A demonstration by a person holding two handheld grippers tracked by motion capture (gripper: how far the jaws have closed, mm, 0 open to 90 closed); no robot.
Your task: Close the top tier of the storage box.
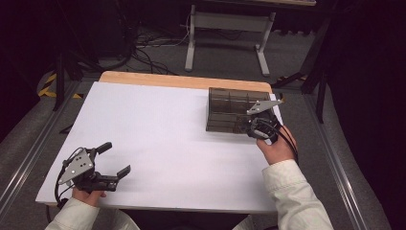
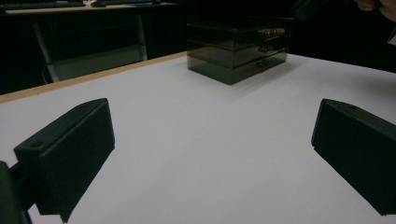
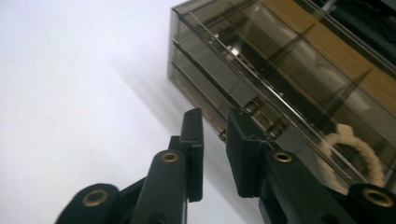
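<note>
A smoky see-through drawer box (image 1: 234, 112) stands at the far right of the white table (image 1: 158, 139). In the right gripper view the drawer box (image 3: 280, 70) shows stacked drawers with small metal knobs (image 3: 252, 107), and a cream ring-shaped thing (image 3: 350, 149) lies inside a drawer. My right gripper (image 1: 250, 128) is at the box's front near those knobs. The right gripper (image 3: 215, 121) has a narrow gap between its jaws, with nothing in it. My left gripper (image 1: 116, 158) rests at the near left corner, wide open and empty. From the left gripper (image 2: 212, 135) the drawer box (image 2: 238, 49) stands far across the table.
A wooden strip (image 1: 182, 80) runs along the table's far edge. Behind it a grey desk frame (image 1: 225, 33) and cables (image 1: 143, 48) lie on the floor. Metal rails (image 1: 330, 153) flank the table on both sides.
</note>
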